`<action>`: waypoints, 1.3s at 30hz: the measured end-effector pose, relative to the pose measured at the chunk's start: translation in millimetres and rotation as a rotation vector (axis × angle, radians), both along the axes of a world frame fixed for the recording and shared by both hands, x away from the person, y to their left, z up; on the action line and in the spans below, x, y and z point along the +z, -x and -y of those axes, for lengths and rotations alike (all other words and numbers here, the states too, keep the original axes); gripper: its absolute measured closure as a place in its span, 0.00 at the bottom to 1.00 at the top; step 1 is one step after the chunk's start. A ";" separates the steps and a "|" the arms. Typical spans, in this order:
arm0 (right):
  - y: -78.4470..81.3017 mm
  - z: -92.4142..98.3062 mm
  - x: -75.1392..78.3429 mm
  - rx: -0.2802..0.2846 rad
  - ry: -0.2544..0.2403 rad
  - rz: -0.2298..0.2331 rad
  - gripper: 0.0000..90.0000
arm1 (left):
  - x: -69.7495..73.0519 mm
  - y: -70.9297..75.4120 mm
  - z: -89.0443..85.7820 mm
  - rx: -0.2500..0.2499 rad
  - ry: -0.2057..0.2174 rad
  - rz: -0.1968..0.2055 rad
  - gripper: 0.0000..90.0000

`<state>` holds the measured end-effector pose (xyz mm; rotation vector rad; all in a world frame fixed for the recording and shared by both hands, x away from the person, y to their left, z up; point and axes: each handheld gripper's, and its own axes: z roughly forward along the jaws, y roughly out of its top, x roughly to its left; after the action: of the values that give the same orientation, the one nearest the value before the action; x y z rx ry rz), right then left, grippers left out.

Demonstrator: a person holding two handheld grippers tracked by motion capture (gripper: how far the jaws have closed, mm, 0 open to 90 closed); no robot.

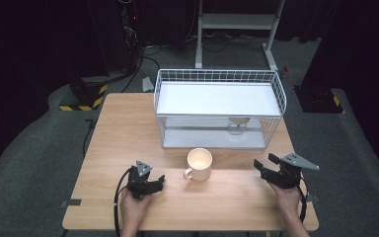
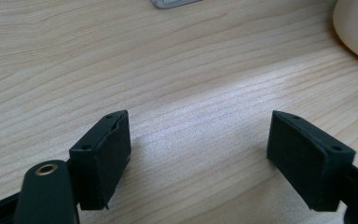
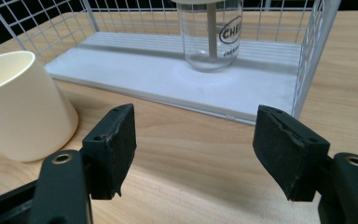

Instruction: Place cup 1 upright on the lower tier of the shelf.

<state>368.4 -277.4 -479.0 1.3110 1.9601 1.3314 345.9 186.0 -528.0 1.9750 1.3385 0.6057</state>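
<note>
Both hands rest low over the table, either side of the mug [image 1: 199, 164]; left claw [image 1: 159, 183] and right claw [image 1: 265, 163] gape open, empty

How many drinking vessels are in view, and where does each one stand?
2. A cream mug stands on the bare table, in front of the white wire rack. A clear glass stands on the rack's lower shelf, toward its right side. The upper shelf might hide others.

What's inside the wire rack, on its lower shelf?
A clear glass jar stands on the lower shelf of the wire rack, toward its right end. In the high view the upper shelf covers most of the space beneath, so more could sit there.
</note>
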 end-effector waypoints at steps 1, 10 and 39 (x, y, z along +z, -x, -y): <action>1.3 0.5 -0.8 0.000 0.000 -0.002 0.33 | 0.0 0.0 0.0 0.000 0.000 0.000 0.24; 8.4 5.9 -9.6 -0.003 0.004 -0.022 0.33 | 0.0 0.0 0.0 0.000 0.000 0.000 0.24; 15.8 8.3 -39.0 -0.016 0.143 -0.122 0.33 | 0.0 -0.1 0.0 0.000 0.001 0.000 0.24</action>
<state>352.6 -285.7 -518.0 1.3646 2.0789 1.1048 346.0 186.0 -528.0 1.9749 1.3386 0.6048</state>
